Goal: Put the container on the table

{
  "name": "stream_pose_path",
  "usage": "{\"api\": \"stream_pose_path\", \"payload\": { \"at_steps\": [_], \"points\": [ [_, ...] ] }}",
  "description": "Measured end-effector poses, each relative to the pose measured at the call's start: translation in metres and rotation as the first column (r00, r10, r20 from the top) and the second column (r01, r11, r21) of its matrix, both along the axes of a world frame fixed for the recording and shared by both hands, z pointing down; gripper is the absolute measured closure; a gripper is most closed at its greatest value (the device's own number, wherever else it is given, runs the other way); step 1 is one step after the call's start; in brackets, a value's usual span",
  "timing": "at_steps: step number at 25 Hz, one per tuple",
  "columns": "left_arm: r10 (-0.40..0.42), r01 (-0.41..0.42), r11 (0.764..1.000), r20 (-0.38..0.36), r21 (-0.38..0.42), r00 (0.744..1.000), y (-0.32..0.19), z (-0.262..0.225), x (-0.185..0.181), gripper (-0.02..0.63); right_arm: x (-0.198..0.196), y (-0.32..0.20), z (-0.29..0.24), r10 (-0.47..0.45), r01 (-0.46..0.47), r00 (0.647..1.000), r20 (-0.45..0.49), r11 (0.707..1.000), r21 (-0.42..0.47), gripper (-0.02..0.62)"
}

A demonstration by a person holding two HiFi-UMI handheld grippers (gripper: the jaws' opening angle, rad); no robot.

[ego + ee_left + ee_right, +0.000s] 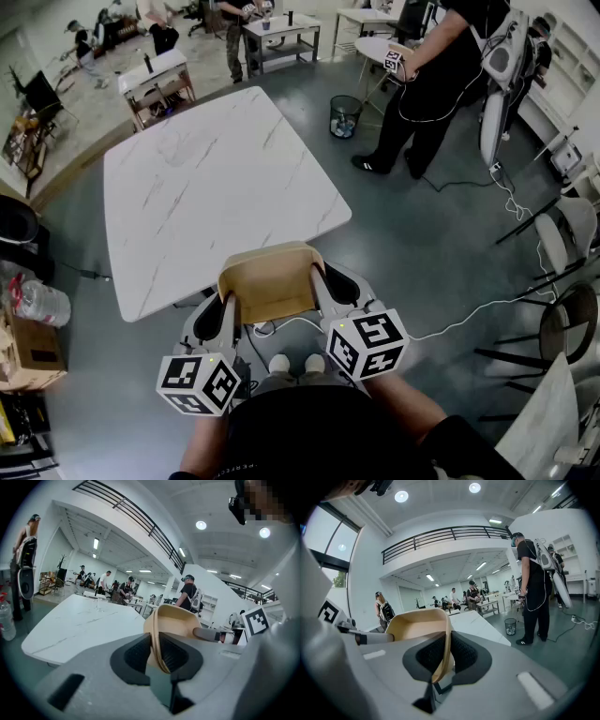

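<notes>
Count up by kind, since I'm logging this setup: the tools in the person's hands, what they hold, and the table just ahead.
Grippers: 2, the left gripper and the right gripper, each clamped on a side wall of the container
Tan container: 1
White marble table: 1
Total: 4

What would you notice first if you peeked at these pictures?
The tan container stands out, low in the middle of the head view. The left gripper and right gripper each pinch one of its side walls. Just beyond it spreads a big white marble table, and a person in black stands at the top right near a bin.
</notes>
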State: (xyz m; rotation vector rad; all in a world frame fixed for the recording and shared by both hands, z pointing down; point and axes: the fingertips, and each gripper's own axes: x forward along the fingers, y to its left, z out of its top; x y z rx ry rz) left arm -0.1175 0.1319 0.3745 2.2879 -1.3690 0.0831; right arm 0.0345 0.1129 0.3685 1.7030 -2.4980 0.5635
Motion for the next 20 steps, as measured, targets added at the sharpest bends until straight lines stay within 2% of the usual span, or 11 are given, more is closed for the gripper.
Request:
{"api": "stream_pose_path", "payload": {
  "at_steps": [8, 20],
  "points": [
    [0.002, -0.002, 1.000, 0.006, 0.001, 1.000, 0.005, 0.007, 0.017, 0.557, 0.017, 0.005, 0.007, 0.004, -0.004, 0.998, 0.055, 1.000, -0.005, 0.563],
    [-0.008, 0.007, 1.000, 0.048, 0.016, 0.999, 0.014, 0.013, 0.054, 0.551, 0.053, 0.003, 0.015, -0.019, 0.020, 0.999, 0.050, 1.000, -0.008, 0.565]
  ]
}}
